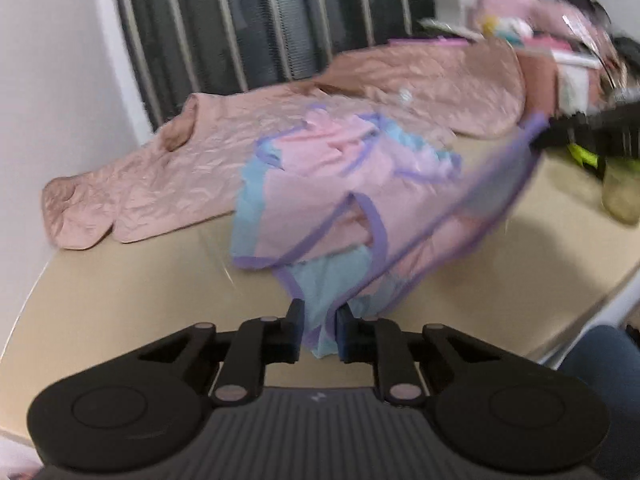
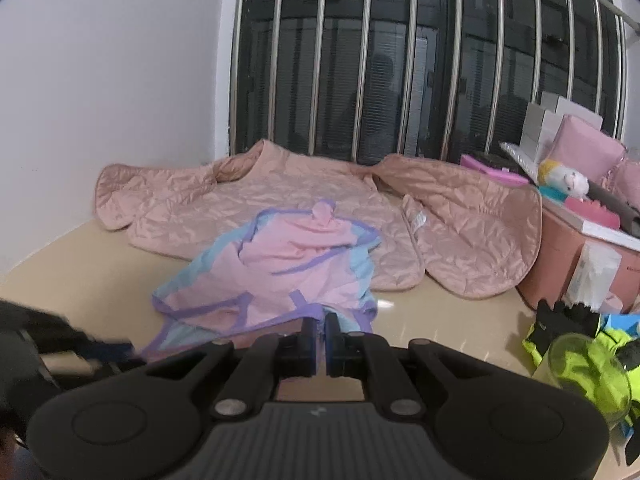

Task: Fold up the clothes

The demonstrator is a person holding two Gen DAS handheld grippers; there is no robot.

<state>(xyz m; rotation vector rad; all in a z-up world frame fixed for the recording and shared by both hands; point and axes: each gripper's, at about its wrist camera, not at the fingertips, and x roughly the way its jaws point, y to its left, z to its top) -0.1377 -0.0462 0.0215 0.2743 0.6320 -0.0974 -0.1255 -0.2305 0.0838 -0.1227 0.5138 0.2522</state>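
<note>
Fabric of the pink garment (image 1: 320,200) is pinched in both claws, left gripper (image 1: 320,330) and right gripper (image 2: 320,340), stretching its near hem taut just ahead; beyond lies the quilted jacket (image 2: 280,208).

Corner by a barred window
White wall (image 2: 112,80) on the left, metal bars (image 2: 408,60) over dark glass, beige table (image 2: 80,280) beneath.
</note>
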